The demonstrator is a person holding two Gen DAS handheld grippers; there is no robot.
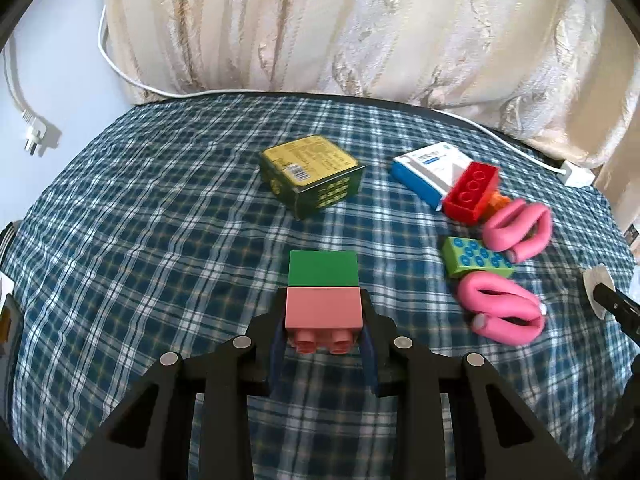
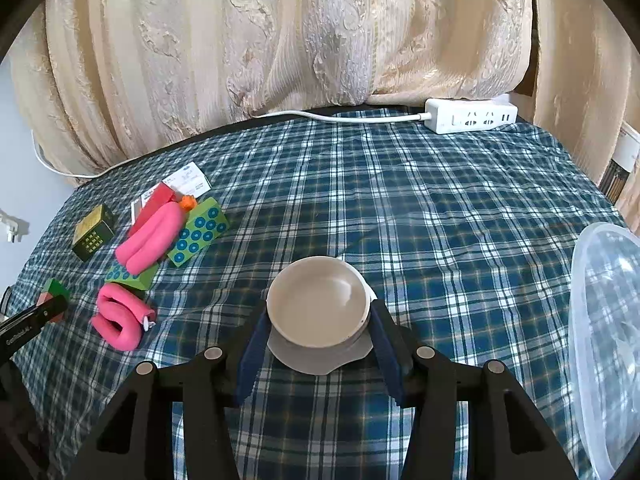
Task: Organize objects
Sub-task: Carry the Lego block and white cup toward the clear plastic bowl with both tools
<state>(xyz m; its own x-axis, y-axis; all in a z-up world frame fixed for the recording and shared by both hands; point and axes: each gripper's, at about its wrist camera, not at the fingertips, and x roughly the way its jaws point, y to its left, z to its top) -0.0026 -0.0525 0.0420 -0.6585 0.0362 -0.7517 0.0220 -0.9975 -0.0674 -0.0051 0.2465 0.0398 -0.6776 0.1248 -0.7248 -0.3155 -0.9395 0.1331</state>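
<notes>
The clear plastic container (image 2: pixel 608 340) is cut off by the right edge of the right wrist view, so its full shape cannot be told. The orange piece (image 1: pixel 500 201) is mostly hidden behind the red brick (image 1: pixel 472 191) and a pink foam roll (image 1: pixel 516 226). Print on the white-and-blue box (image 1: pixel 426 168) and on the green-and-yellow box (image 1: pixel 312 174) is too small to read. At the left edge of the left wrist view, something on the desk (image 1: pixel 140 216) is cut off beyond recognition.

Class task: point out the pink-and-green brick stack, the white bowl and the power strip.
pink-and-green brick stack (image 1: pixel 323 304), left wrist view, pink face.
white bowl (image 2: pixel 318 300), right wrist view, inner floor.
power strip (image 2: pixel 472 119), right wrist view, top face.
</notes>
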